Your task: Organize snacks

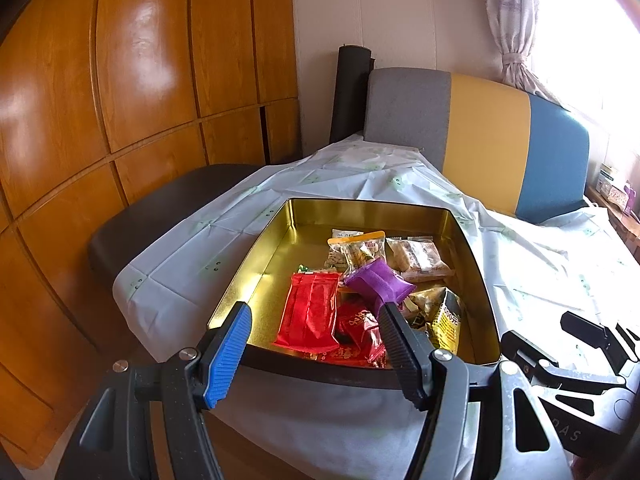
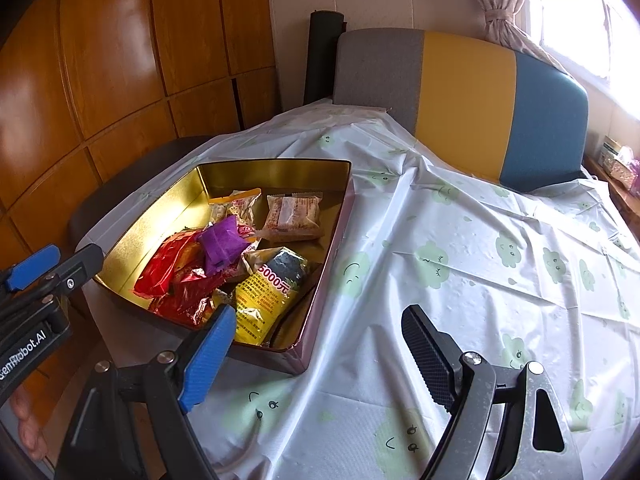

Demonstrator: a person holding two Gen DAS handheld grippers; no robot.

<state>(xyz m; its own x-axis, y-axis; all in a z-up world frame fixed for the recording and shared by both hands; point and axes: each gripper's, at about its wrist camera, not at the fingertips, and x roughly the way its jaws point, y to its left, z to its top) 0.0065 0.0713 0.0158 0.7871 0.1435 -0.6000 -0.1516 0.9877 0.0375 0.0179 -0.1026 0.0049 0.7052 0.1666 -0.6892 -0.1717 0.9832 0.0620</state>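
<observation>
Gold-coloured metal forms the inside of the open tin (image 1: 256, 264), which occupies the centre of the left wrist view and the left-centre of the right wrist view, resting on a white tablecloth (image 2: 480, 280) printed with pale green cloud faces. My left gripper (image 1: 316, 344) hovers at the near rim of the tin with its fingers spread wide and nothing between them; the blue pad stands at lower left of the frame, the black pad at lower centre. My right gripper (image 2: 316, 356) is at the bottom of its own view, over bare cloth just right of the tin, fingers likewise released and empty. Inside the tin, all snacks lie toward the right and near portions. A red packet (image 1: 310, 312) lies flat at centre, with a smaller red foil packet (image 1: 362, 330) just beside it toward the near rim. A purple packet (image 1: 376, 284) sits on top of the pile, tilted. A yellow-and-black bag (image 2: 264, 292) lies against the near right wall. At the far side are a clear bag with an orange top (image 1: 358, 250) and a pale wrapped cake (image 2: 294, 216), next to each other. Behind the table stands a grey, yellow and blue chair back (image 2: 460, 92), with wooden wall panels (image 1: 120, 80) filling the upper left of both views.
</observation>
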